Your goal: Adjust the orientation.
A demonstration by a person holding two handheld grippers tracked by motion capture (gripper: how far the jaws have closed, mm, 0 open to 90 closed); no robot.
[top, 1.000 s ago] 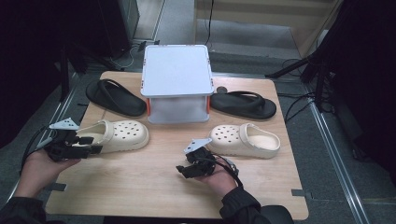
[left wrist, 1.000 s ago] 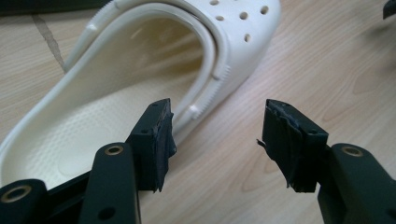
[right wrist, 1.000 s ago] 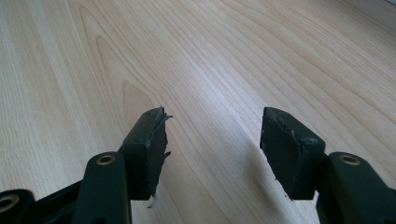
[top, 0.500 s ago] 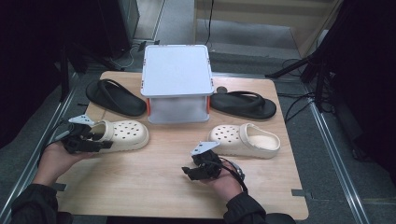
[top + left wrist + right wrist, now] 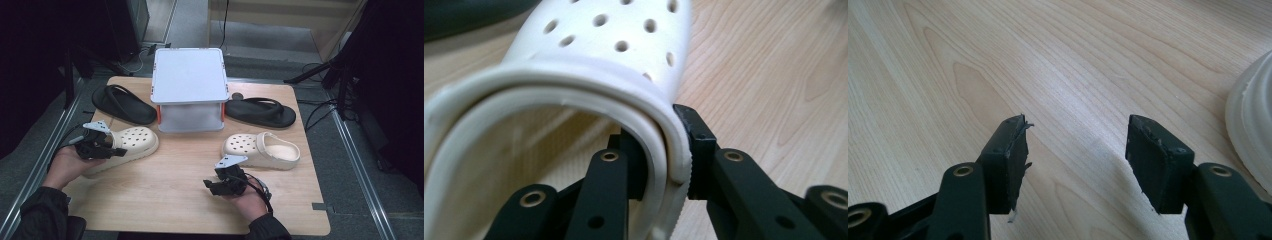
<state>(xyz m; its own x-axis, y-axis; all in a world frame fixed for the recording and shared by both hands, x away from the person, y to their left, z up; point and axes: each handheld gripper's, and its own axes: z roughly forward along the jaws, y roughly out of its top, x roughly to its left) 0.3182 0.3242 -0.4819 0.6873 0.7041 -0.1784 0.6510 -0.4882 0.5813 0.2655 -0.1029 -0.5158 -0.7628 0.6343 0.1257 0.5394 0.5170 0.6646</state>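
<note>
1. Now we are clamping the left gripper on the heel-opening rim of the left cream clog: one jaw inside, one outside, both pressing the wall after just closing. The clog is lying at the table's left, near the front.
2. Meanwhile we are holding the right gripper with jaws apart over bare wood, gripping nothing, near the right cream clog.
3. Since the earlier frames, our left gripper has reached the clog's heel.
4. We are working on a pale wooden table carrying two black sandals and a white box; dark surroundings.
</note>
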